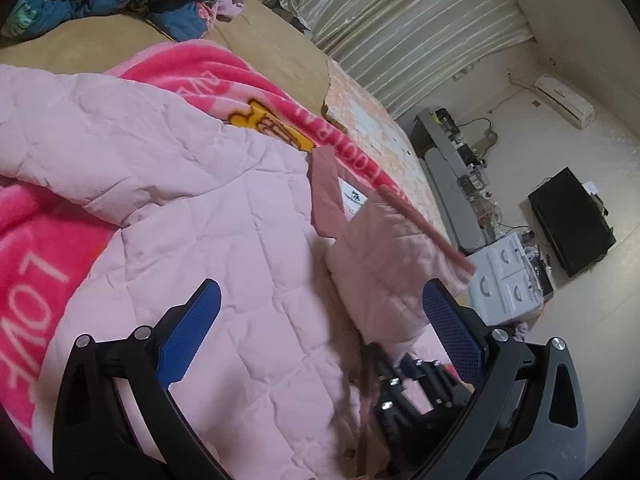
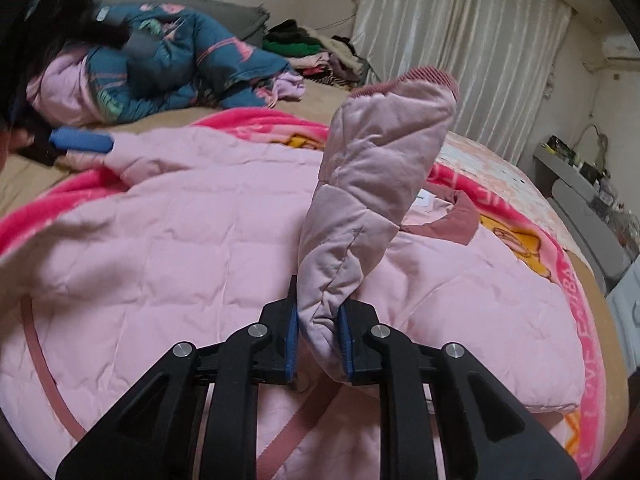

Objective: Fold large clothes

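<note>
While the pink quilted jacket (image 2: 168, 240) lies spread across a bright pink blanket (image 1: 36, 216) on the bed (image 1: 280, 48), the right hand-held gripper (image 2: 318, 340) pinches one of its sleeves (image 2: 376, 184) between its blue pads (image 2: 292, 344). The sleeve stands up from the jaws, bent over at the top, with its ribbed darker pink cuff (image 2: 416, 78) uppermost. Behind it lies the jacket's darker pink collar (image 2: 456, 220), with a small white label just beside it.

In the left wrist view, the left hand-held gripper (image 1: 320, 332) is spread wide above the jacket's body, and nothing is between its blue pads (image 1: 188, 340). The raised sleeve and cuff show blurred just beyond its right finger, and the right hand-held gripper's black frame shows low between the fingers. In the right wrist view, the left hand-held gripper (image 2: 76, 142) appears at the far left edge of the jacket, near the other sleeve; whether it touches the cloth I cannot tell.

Farther back on the bed lie a blue patterned garment (image 2: 180, 56) and a heap of mixed clothes (image 2: 316, 52). Pale curtains (image 2: 460, 48) hang behind the bed, and an air conditioner (image 1: 564, 100) is mounted on the wall.
</note>
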Tool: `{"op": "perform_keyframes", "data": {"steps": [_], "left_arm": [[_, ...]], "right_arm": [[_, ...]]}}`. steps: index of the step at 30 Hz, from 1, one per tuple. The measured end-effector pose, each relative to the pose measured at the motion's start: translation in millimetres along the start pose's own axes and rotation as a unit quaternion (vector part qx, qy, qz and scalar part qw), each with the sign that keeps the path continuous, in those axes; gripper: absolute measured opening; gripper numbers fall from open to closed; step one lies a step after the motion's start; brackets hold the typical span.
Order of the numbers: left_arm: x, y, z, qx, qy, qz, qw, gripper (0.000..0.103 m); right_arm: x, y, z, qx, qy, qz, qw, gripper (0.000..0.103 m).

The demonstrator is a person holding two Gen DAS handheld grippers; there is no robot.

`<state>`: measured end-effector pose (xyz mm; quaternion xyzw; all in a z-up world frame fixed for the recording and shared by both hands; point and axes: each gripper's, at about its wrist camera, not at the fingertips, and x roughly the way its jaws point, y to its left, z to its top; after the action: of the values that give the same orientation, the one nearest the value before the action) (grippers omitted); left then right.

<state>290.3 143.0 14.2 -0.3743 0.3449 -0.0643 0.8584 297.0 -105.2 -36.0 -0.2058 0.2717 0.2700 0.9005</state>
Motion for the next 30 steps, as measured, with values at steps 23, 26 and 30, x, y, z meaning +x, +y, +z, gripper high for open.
{"op": "perform_keyframes", "data": {"steps": [23, 26, 30], "left_arm": [[92, 18, -49, -0.038, 0.124, 0.030, 0.9911, 0.092], [94, 14, -46, -0.008, 0.097, 0.055, 0.9937, 0.043], [92, 0, -42, 0.049, 0.076, 0.063, 0.9939, 0.012]], "right_arm": [[-58, -112, -27, 0.192, 0.024, -0.041, 0.980, 0.076], [-60, -140, -39, 0.229, 0.029, -0.068, 0.971, 0.076], [-65, -170, -50, 0.264, 0.025, -0.106, 0.958, 0.075]]}}
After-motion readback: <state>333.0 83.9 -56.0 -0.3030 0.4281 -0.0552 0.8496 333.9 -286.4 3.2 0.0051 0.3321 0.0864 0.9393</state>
